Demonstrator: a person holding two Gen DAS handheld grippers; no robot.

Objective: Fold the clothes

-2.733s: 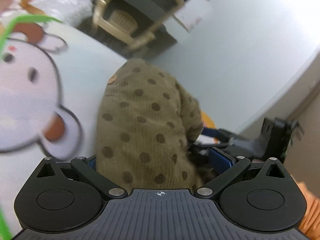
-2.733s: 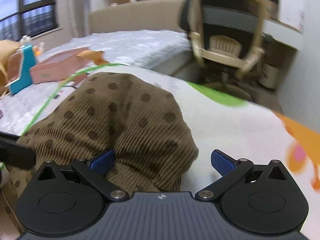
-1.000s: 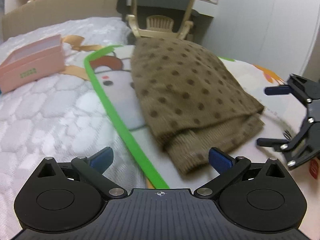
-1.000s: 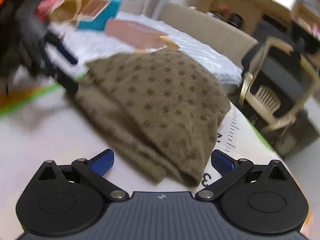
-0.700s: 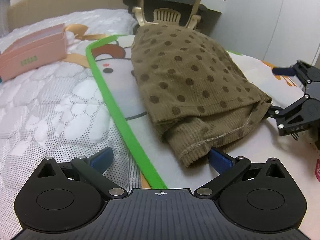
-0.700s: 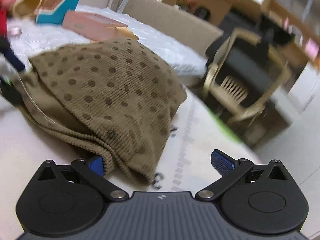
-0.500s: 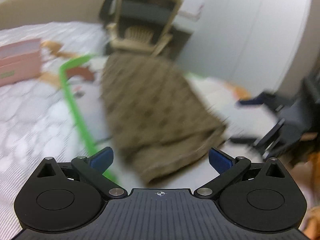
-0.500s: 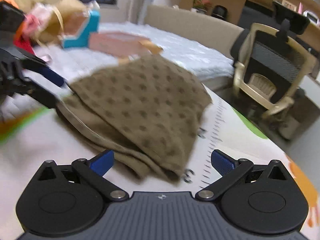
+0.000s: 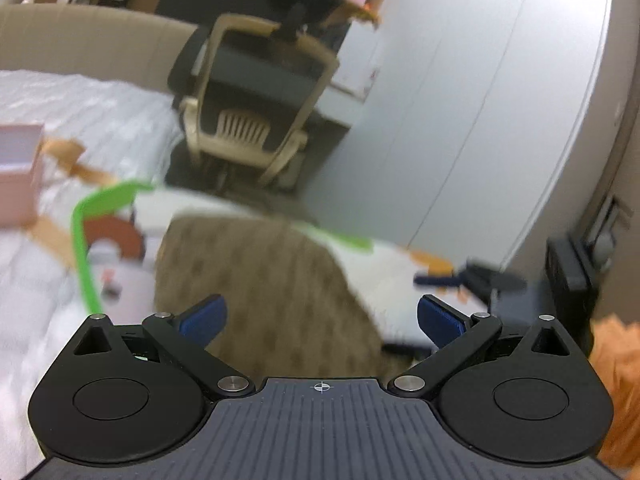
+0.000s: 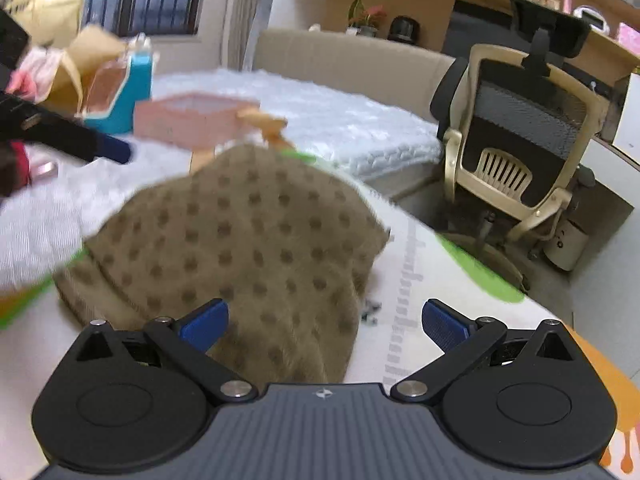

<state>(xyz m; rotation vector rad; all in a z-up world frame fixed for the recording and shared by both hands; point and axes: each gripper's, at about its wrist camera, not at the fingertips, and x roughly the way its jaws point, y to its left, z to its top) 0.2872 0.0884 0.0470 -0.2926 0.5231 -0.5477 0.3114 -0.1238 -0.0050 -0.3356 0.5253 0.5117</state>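
A brown dotted knit garment [image 10: 248, 240] lies folded in a low mound on the printed play mat [image 10: 404, 280]. My right gripper [image 10: 324, 324] hovers open at its near edge, its left pad over the cloth, nothing clamped. In the left wrist view the same garment [image 9: 260, 280] is blurred, and my left gripper [image 9: 320, 316] stands open above its near end, holding nothing. One of the left gripper's fingers [image 10: 76, 142] shows at the left of the right wrist view. The right gripper's fingers [image 9: 444, 280] show blurred past the garment's right side.
A pink box [image 10: 192, 120] and a blue carton [image 10: 136, 92] sit on the white quilted bed [image 10: 340, 120] behind the mat. An office chair [image 10: 520, 152] stands beyond the mat's far edge. The mat's green border [image 9: 84, 256] runs at the left. An orange cloth [image 9: 616, 380] lies at the lower right.
The garment, bunched right against the fingers 2.7 s ago, now lies flat on the mat. Both grippers have swung around it and stayed open; the left view has tilted upward.
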